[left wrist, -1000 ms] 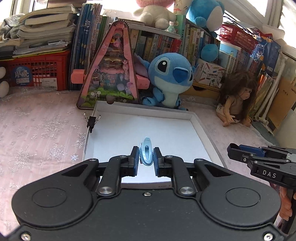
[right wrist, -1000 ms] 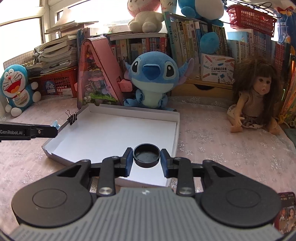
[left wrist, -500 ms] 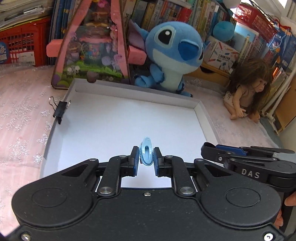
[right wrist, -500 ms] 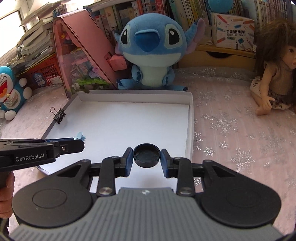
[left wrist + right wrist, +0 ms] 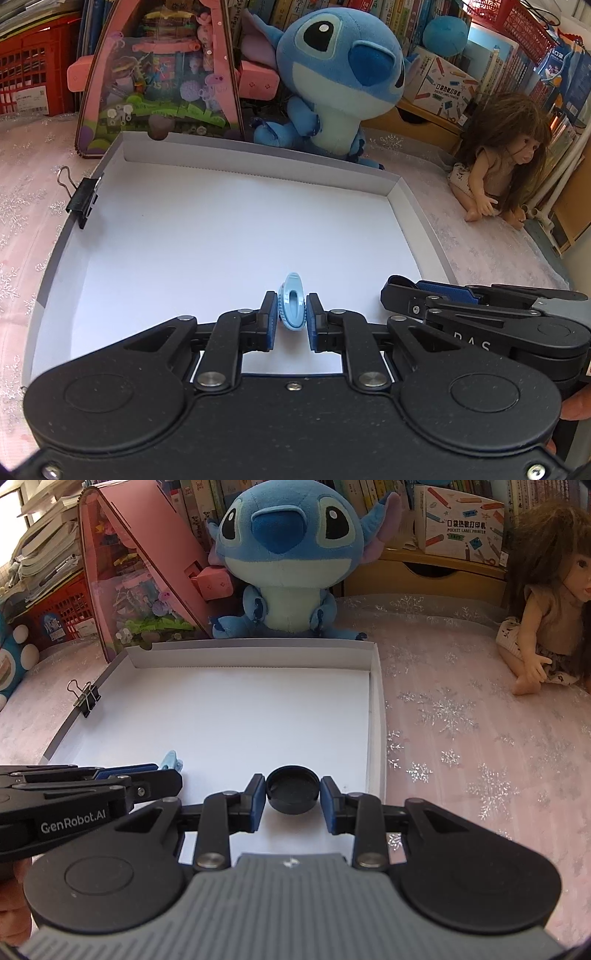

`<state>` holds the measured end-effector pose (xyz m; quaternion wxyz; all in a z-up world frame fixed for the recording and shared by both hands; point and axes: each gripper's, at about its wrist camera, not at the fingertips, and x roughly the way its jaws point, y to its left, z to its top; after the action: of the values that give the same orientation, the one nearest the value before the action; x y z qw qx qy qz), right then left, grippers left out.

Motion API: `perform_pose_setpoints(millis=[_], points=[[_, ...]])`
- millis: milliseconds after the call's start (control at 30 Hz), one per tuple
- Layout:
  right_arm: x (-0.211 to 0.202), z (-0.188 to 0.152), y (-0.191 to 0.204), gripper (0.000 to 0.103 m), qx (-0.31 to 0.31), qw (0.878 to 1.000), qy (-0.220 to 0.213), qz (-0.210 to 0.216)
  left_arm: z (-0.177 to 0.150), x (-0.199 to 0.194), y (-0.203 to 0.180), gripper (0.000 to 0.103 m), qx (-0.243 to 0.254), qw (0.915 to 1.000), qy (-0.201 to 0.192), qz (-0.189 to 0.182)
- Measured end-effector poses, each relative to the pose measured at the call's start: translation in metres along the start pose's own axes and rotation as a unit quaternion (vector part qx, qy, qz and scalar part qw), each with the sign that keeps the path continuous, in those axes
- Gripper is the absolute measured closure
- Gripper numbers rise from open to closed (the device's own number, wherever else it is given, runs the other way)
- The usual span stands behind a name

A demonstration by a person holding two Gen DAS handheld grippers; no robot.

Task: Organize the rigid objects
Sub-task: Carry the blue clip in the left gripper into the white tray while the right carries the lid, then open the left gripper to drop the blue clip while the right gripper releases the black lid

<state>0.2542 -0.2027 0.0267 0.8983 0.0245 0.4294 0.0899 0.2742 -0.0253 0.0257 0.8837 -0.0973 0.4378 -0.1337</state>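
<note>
My left gripper (image 5: 291,314) is shut on a small light-blue plastic clip (image 5: 292,305), held over the near part of a shallow white box lid (image 5: 258,155). My right gripper (image 5: 293,792) is shut on a round black cap (image 5: 293,789), over the near right part of the same white box lid (image 5: 255,648). In the right wrist view the left gripper (image 5: 168,770) reaches in from the left with the blue clip (image 5: 170,761) at its tip. The right gripper's fingers (image 5: 406,295) show at the right in the left wrist view.
A black binder clip (image 5: 83,201) (image 5: 86,698) grips the lid's left wall. Behind the lid stand a blue plush toy (image 5: 332,74), a pink triangular toy house (image 5: 159,74) and shelves of books. A doll (image 5: 546,602) sits at the right on the pink snowflake cloth (image 5: 461,716).
Both grippers have moved forward and down over the white lid, so the lid and the toys behind it look larger. Each still holds its object.
</note>
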Motion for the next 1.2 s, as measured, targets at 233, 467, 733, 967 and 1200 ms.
perform_pose_setpoints(millis=[233,467,733,967,1200], points=[[0.006,-0.003,-0.003,0.065,0.002,1.000,0.005,0.001,-0.003,0.004,-0.001,0.088,0.004,1.0000,0.000,-0.002],[0.007,-0.006,-0.003,0.066,0.000,1.000,-0.001,0.000,-0.003,0.004,0.000,0.088,0.000,1.0000,-0.003,-0.004],[0.002,-0.007,-0.002,0.047,-0.002,1.000,-0.013,0.000,-0.001,-0.002,-0.004,0.085,0.007,0.9999,-0.011,0.008],[-0.020,-0.015,-0.002,0.034,-0.014,0.999,-0.051,-0.007,-0.006,-0.033,-0.010,0.055,0.027,0.9977,-0.057,0.023],[-0.049,-0.037,0.000,0.024,-0.033,0.994,-0.104,-0.021,-0.033,-0.075,-0.008,0.025,0.025,0.9943,-0.103,0.005]])
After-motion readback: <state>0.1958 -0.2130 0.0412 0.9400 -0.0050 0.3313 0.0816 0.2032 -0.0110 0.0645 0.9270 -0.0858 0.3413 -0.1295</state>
